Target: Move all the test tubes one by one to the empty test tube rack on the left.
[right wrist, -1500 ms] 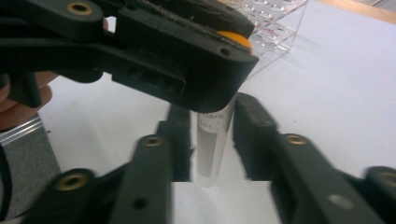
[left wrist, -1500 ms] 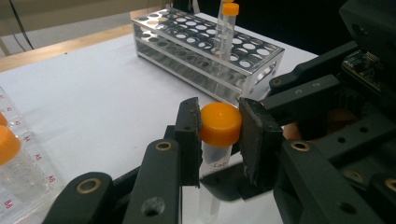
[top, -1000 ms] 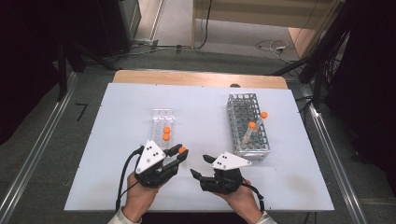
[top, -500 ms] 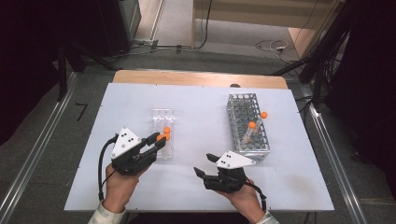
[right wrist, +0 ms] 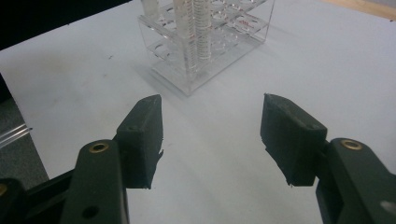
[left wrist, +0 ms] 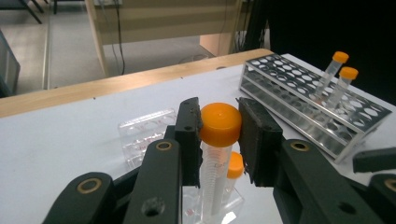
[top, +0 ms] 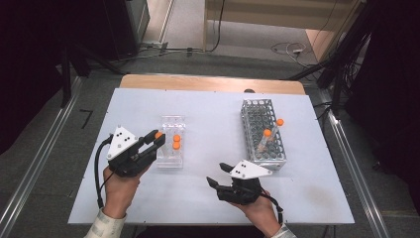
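high view: we hold one hand-held gripper in each hand over the white bench (top: 208, 104). our left hand-held gripper (top: 157, 139) is closed tight on a tube with an orange cap (top: 158, 135). the tube is right at the near left side of the clear rack (top: 171, 161), and we cannot tell if its bottom sits in a hole. two more orange caps (top: 176, 142) show in that clear rack, just beside the one we hold.

in the left gripper view, the two black jaws squeeze the orange cap from both sides, and the see-through tube hangs down under it. a shorter tube (left wrist: 232, 172) stands just behind it.

our right hand-held gripper (top: 218, 174) is near the front of the bench, well apart from the clear rack. its jaws are wide open and have nothing between them, and they have just been closing a tiny bit. in the right gripper view they point across the bench at the clear rack.

a grey metal rack (top: 261, 130) stands on the right side of the bench. two tubes with orange caps (top: 268, 133) lean in it.
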Demonstrator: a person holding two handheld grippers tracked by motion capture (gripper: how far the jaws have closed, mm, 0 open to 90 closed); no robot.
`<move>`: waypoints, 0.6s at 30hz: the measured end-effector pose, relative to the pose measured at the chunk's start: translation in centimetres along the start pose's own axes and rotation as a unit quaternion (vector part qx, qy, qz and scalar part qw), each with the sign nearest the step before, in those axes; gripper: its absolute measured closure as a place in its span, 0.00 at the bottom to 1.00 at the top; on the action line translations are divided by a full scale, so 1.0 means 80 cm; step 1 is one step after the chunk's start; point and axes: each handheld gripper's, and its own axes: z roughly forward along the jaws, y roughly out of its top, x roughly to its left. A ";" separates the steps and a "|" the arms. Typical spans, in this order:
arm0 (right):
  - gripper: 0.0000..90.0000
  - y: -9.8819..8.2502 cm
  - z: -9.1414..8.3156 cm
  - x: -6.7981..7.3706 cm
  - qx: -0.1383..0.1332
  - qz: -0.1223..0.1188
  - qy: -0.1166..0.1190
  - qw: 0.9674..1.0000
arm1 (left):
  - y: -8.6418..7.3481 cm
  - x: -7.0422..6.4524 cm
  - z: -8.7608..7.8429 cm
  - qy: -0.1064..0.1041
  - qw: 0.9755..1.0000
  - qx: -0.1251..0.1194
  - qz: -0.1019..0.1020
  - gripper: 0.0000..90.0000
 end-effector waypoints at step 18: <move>0.42 0.000 -0.002 -0.003 -0.003 0.002 -0.001 1.000 | 0.003 0.011 0.037 0.016 1.000 0.003 0.003 0.78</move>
